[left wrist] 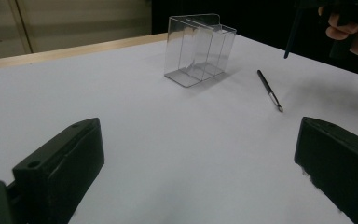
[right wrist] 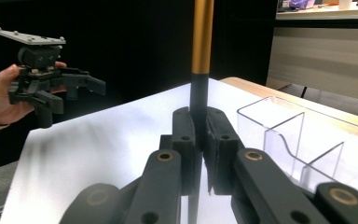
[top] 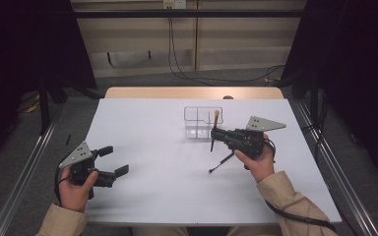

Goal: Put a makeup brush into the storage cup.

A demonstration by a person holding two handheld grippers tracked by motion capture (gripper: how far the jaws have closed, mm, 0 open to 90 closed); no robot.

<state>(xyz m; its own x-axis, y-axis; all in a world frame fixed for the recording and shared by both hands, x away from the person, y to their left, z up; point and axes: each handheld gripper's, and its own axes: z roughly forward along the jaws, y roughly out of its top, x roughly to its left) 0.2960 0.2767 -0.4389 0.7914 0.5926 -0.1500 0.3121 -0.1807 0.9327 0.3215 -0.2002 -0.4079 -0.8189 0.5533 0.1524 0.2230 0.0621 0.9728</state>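
Hidden or cut off: in the right gripper view the slim brush with a black lower shaft and orange-gold upper handle (right wrist: 201,56) runs out of the top edge, so its upper end is unseen; its lower end is lost behind the jaws. In the high view its black tip is thin and hard to make out against the gripper.
Right gripper (top: 213,133): jaws pressed together, pinching the brush by its black shaft, which stands upright between the pads.
Brush position: held clear of the white table top (top: 152,123), just beside the clear plastic organiser box with inner dividers (top: 203,121), on its right side in the high view.
Second tool: a thin black pen-like stick with a silvery tip (top: 221,162) lies flat on the table, below the right gripper in the high view and near the hand that holds it; untouched.
Left gripper (top: 116,161): jaws spread wide with nothing between them, at the table's near left corner, well apart from the box and both tools.
Box contents: hard to tell through the clear walls.
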